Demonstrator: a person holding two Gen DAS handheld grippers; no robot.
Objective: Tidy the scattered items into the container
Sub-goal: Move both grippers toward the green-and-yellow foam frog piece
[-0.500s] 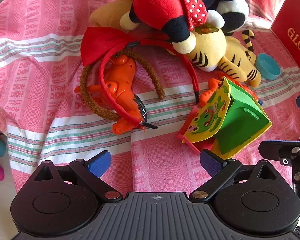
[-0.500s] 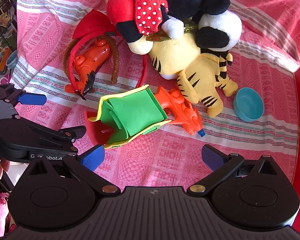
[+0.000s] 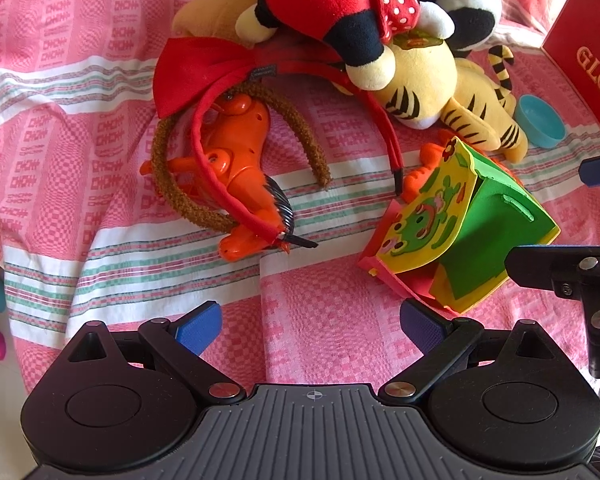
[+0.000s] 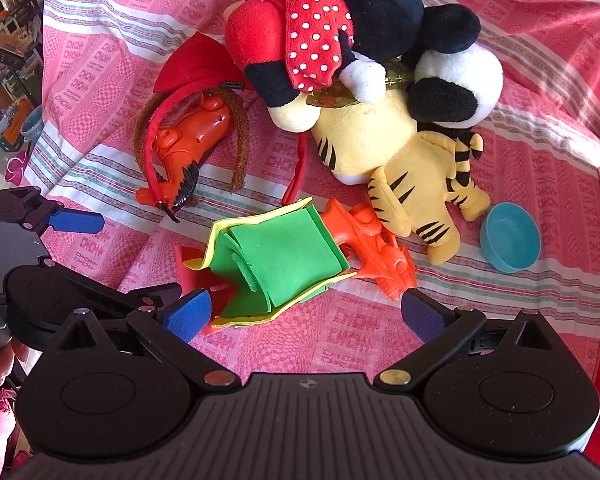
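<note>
Red box [image 3: 588,56] w/ gold "GLOB…" lettering, green-yellow foam frog house [image 4: 284,256] on pink checked cloth [image 3: 80,80], L hand-held gripper [image 3: 310,322] & R hand-held gripper [image 4: 306,312] both released, nothing grasped.

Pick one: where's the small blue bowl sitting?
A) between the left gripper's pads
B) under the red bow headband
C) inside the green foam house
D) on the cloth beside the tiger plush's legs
D: the blue bowl rests open side up on the pink cloth, just beside the tiger plush, clear of both grippers.
</note>
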